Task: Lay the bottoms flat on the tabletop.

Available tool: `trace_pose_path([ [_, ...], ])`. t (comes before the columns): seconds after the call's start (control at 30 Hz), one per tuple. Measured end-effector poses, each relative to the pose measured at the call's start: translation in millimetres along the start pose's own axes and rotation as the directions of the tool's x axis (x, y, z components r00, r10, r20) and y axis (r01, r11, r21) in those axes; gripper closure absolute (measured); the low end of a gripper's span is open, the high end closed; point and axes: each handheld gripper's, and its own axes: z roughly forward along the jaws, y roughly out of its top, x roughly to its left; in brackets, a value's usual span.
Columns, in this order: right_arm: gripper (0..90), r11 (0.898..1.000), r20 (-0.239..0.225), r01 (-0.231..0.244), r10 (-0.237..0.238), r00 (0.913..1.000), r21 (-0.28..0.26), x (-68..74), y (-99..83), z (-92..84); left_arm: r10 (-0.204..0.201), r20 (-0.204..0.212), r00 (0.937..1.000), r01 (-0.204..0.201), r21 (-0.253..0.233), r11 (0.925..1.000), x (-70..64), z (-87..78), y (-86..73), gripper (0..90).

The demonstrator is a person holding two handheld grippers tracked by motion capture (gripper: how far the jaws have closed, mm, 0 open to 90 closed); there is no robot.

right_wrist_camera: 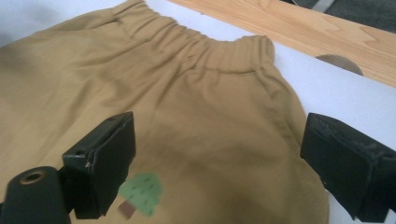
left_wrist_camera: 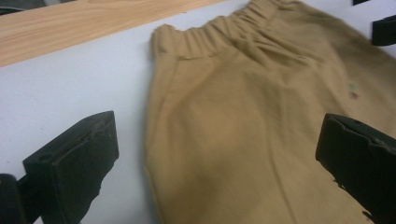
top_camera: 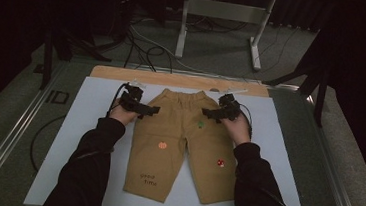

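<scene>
- On the bench (top_camera: 88, 125), over its pale sheet, a pair of tan trousers (top_camera: 183, 138) is lying flat, waistband toward the far wooden strip (top_camera: 123, 73) and both legs running back toward me.
- I am holding my left gripper (top_camera: 151, 110) over the trousers' left hip, just below the waistband, with my left hand (top_camera: 121, 113) behind it.
- My left fingers (left_wrist_camera: 74, 161) are standing wide apart with nothing pinched; in the left gripper view one is hanging over the pale sheet and the other over tan cloth, the trousers' side edge running between them.
- I am holding my right gripper (top_camera: 209, 114) over the right hip, mirrored to the left one, my right hand (top_camera: 239, 128) behind it.
- My right fingers (right_wrist_camera: 100, 161) are also spread wide and gripping nothing; the cloth between them is lying loose, not pressed.
- A small green tree patch (right_wrist_camera: 140, 193) is sitting on the cloth just beside one right finger.
- An orange patch (top_camera: 162, 145) is showing on the left leg, a red one (top_camera: 221, 162) on the right leg, and dark lettering (top_camera: 147, 179) near the left hem.
- Cables (top_camera: 140, 49) are trailing across the floor beyond the bench.
</scene>
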Motion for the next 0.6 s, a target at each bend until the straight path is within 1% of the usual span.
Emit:
trace_pose_path([
  [0.03,10.5,1.000,-0.005,-0.003,0.003,1.0000,0.000,2.6,-0.2,-2.3,0.001,0.006,1.0000,-0.001,0.002,1.0000,-1.4,-3.0,-0.8,0.5],
  [0.07,10.5,1.000,-0.018,0.008,-0.008,0.9998,-0.008,4.1,-0.9,-4.8,0.002,0.022,0.9998,-0.002,0.001,1.0000,-3.3,-6.1,-1.6,0.5],
  [0.1,10.5,1.000,-0.016,0.010,-0.010,0.9998,-0.015,6.4,-1.7,-8.0,0.019,0.024,0.9995,-0.019,0.004,0.9998,-6.0,-9.9,-2.8,0.5],
  [0.13,10.5,1.000,-0.025,0.008,-0.009,0.9996,-0.027,8.5,-3.4,-11.2,0.023,0.025,0.9994,-0.023,-0.001,0.9997,-7.4,-12.0,-3.5,0.4],
  [0.17,10.5,0.999,-0.037,0.004,-0.005,0.9993,-0.033,9.7,-4.7,-12.5,0.025,0.040,0.9989,-0.025,-0.007,0.9997,-9.0,-15.8,-4.8,0.4],
  [0.23,10.5,0.999,-0.043,0.028,-0.029,0.9987,-0.028,13.4,-8.2,-15.8,0.034,0.038,0.9987,-0.034,-0.008,0.9994,-11.9,-20.2,-6.6,0.4],
  [0.27,10.5,0.999,-0.050,0.028,-0.029,0.9983,-0.028,15.6,-9.8,-17.8,0.040,0.054,0.9978,-0.039,-0.010,0.9992,-13.5,-22.9,-7.8,0.4],
  [0.3,10.5,0.999,-0.052,0.030,-0.032,0.9982,-0.030,17.1,-11.5,-19.9,0.048,0.053,0.9974,-0.048,-0.005,0.9989,-15.9,-26.0,-9.3,0.4],
  [0.33,10.5,0.999,-0.054,0.043,-0.045,0.9976,-0.031,18.9,-13.3,-22.4,0.050,0.054,0.9973,-0.049,-0.008,0.9988,-17.2,-27.8,-10.4,0.3],
  [0.37,10.5,0.999,-0.059,0.044,-0.045,0.9972,-0.032,20.9,-14.2,-23.9,0.047,0.068,0.9965,-0.047,-0.007,0.9989,-18.3,-30.5,-12.0,0.4],
  [0.4,10.5,0.998,-0.065,0.047,-0.049,0.9967,-0.033,23.2,-15.6,-25.7,0.040,0.072,0.9966,-0.039,-0.013,0.9991,-19.5,-32.2,-14.0,0.4],
  [0.43,10.6,0.998,-0.066,0.054,-0.057,0.9962,-0.034,25.2,-16.8,-27.9,0.041,0.069,0.9968,-0.040,-0.021,0.9990,-20.7,-34.1,-16.4,0.3],
  [0.47,10.5,0.997,-0.069,0.067,-0.069,0.9952,-0.037,26.6,-18.3,-30.0,0.042,0.075,0.9963,-0.041,-0.024,0.9989,-22.2,-35.9,-18.6,0.3],
  [0.5,10.6,0.997,-0.086,0.063,-0.067,0.9940,-0.044,28.3,-20.0,-31.9,0.045,0.071,0.9965,-0.042,-0.037,0.9984,-24.0,-37.8,-20.7,0.3],
  [0.57,10.6,0.996,-0.086,0.069,-0.074,0.9935,-0.052,31.4,-23.1,-36.1,0.053,0.073,0.9959,-0.050,-0.043,0.9978,-26.5,-41.1,-24.3,0.3],
  [0.6,10.6,0.996,-0.102,0.067,-0.073,0.9921,-0.061,32.6,-24.8,-37.9,0.059,0.068,0.9959,-0.056,-0.043,0.9975,-27.4,-42.9,-25.8,0.3],
])
